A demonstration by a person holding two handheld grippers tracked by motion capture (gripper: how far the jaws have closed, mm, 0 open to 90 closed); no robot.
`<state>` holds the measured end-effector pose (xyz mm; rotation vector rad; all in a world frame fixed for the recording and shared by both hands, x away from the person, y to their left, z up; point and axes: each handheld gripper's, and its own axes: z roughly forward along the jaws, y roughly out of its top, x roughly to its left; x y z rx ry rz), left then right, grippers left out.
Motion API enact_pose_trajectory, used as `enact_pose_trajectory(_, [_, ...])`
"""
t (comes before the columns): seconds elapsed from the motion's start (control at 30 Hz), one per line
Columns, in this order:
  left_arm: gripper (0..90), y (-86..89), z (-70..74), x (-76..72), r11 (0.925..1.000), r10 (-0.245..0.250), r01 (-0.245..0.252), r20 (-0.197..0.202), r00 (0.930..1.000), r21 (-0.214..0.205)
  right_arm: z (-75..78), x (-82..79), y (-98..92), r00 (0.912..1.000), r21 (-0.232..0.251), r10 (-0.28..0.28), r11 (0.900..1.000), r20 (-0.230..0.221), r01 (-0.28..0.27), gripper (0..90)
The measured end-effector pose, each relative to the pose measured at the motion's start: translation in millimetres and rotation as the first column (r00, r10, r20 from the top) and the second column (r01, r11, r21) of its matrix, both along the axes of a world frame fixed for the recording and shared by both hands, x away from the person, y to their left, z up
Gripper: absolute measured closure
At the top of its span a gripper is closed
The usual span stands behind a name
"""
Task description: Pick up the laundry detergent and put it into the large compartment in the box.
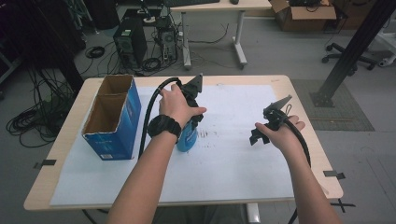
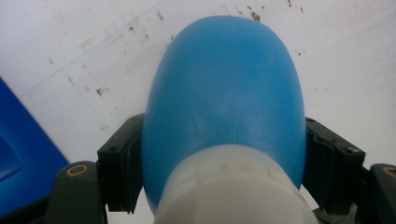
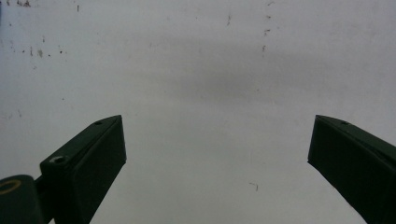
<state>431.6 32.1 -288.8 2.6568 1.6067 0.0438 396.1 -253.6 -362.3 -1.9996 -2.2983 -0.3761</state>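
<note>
Where the white sheet meets the left side of the surface: blue carton, upright, top open, two brown-lined compartments, both empty as far as visible. Just right of carton: left hand, black watch on wrist, gripping left tongs. Left tongs clamped on blue bottle; in left gripper view, one black jaw pressed against each flank of the blue body, white cap nearest the camera, rounded base pointing away toward the sheet. In high view, bottle near centre-left of the sheet, lower part showing below the hand, close to carton but apart from it; whether base touches the sheet, cannot tell. Black cable arching from left tongs back past the wrist. Faint dark specks on sheet beside bottle.

Mid-sheet: bare, lightly stained.

Right side: right hand holding right tongs above the sheet, well apart from bottle. Right tongs spread wide, nothing between them; in right gripper view, jaws far apart at either lower corner over plain white sheet. Cable trailing along right forearm.
</note>
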Motion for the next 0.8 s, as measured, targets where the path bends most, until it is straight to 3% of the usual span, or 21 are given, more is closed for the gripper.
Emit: enact_pose_trajectory(0.8, [36.4,-0.5,1.4,-0.4,0.9998,-0.004,0.003,0.011,0.9999,0.019,0.5,-0.6,0.3,1.0,-0.002,0.005,1.0,0.003,-0.005,4.3])
